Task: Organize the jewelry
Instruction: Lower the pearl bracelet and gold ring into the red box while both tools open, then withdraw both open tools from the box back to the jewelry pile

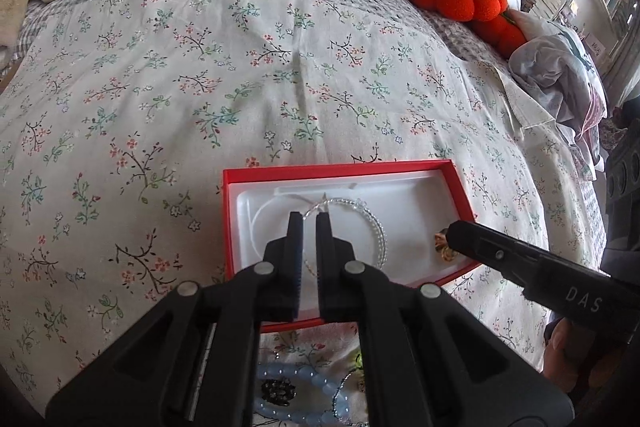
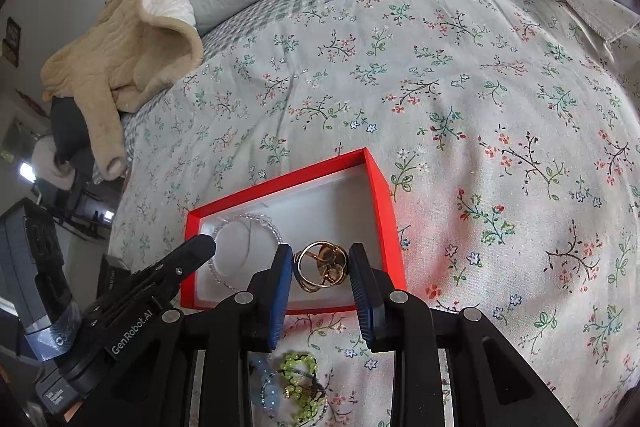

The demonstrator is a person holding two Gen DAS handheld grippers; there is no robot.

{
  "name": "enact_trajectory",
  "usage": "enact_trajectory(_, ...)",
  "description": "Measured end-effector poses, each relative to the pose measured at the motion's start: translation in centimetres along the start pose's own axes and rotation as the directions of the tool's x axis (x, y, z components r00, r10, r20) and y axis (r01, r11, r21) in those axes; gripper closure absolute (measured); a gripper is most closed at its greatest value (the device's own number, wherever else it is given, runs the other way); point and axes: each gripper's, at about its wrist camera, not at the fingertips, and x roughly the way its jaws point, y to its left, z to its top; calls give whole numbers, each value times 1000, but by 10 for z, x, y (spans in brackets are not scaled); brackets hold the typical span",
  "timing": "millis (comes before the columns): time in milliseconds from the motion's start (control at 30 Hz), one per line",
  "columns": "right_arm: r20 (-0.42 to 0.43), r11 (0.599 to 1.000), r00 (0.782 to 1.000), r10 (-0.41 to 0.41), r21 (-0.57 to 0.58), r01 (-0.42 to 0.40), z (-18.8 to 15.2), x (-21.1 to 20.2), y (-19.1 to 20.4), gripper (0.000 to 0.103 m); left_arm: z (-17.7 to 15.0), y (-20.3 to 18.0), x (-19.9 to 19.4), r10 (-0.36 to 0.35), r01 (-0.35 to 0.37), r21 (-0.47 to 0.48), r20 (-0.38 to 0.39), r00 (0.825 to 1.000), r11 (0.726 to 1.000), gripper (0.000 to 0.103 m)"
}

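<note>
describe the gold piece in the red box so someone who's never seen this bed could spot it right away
On the floral bedspread sits an open red box with a white lining. Inside, at the end nearer the right tongs, lies a gold brooch of looping rings. Its only neighbour in the box is a clear beaded bracelet.

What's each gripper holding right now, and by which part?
Right gripper: nothing; jaws open around the gold ornament in the red box. Left gripper: shut over the clear bead bracelet; grip cannot be told.
</note>
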Motion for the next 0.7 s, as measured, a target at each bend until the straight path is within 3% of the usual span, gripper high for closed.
enact_trajectory(67,19,1000,1000,6,2,-6,-1,-7,0,44,-2,-1,-4,4,-4,13,0,1000,1000,75)
enact_trajectory(100,30,1000,1000,9,1,-9,-1,-11,1,39,-3,-1,-7,5,-5,17,2,1000,1000,70)
enact_trajectory(267,61,999,998,12,-37,-10,-9,-33,6,39,-14,1,-25,10,-10,36,1,1000,999,50)
enact_trajectory(467,41,997,998,-42,-66,45,-35,-40,-2,32,-36,9,-42,51,-50,87,-11,999,995,25)
enact_trajectory(533,10,995,998,-64,-78,64,-46,-34,-5,31,-45,12,-41,73,-71,98,-24,997,993,19)
enact_trajectory(700,-79,990,993,-93,-111,84,-68,-19,-9,31,-71,24,-26,124,-112,120,-101,987,986,19)
